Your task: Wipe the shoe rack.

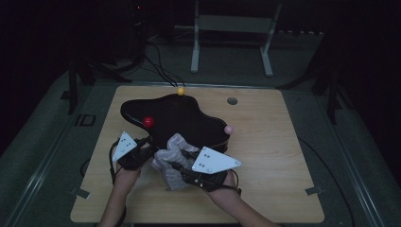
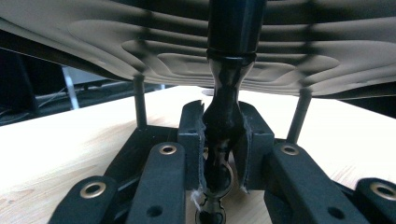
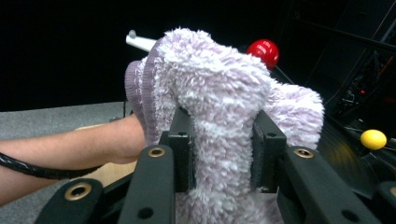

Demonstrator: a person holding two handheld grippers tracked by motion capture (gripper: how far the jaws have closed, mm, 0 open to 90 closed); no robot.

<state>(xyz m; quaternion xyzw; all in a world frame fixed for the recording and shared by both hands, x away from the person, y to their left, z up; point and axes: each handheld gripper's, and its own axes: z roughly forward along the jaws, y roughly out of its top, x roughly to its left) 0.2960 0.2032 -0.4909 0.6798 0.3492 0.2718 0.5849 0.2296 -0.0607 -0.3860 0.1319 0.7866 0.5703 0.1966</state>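
A fluffy lilac sock (image 1: 170, 153) lies bunched at the near edge of a black, irregular stand (image 1: 179, 118). My right gripper (image 1: 178, 165) is shut on it. In the right gripper view the sock (image 3: 219, 84) bulges up between the pads of that gripper (image 3: 222, 149). My left gripper (image 1: 144, 150) sits at the stand's near left edge. Its jaws (image 2: 223, 140) are clamped on a glossy black post (image 2: 224, 112) that rises out of frame. A red ball (image 1: 148, 122) (image 3: 263, 51), a yellow ball (image 1: 180, 91) (image 3: 373, 139) and a pink ball (image 1: 229, 129) stick up from the stand.
The wooden table (image 1: 265, 156) has a small grey round spot (image 1: 232, 100) at the back. A white frame (image 1: 231, 23) stands on the floor beyond, with cables beside it. A pale ribbed surface (image 2: 116, 28) hangs over the left gripper. A forearm (image 3: 70, 144) crosses the right gripper view.
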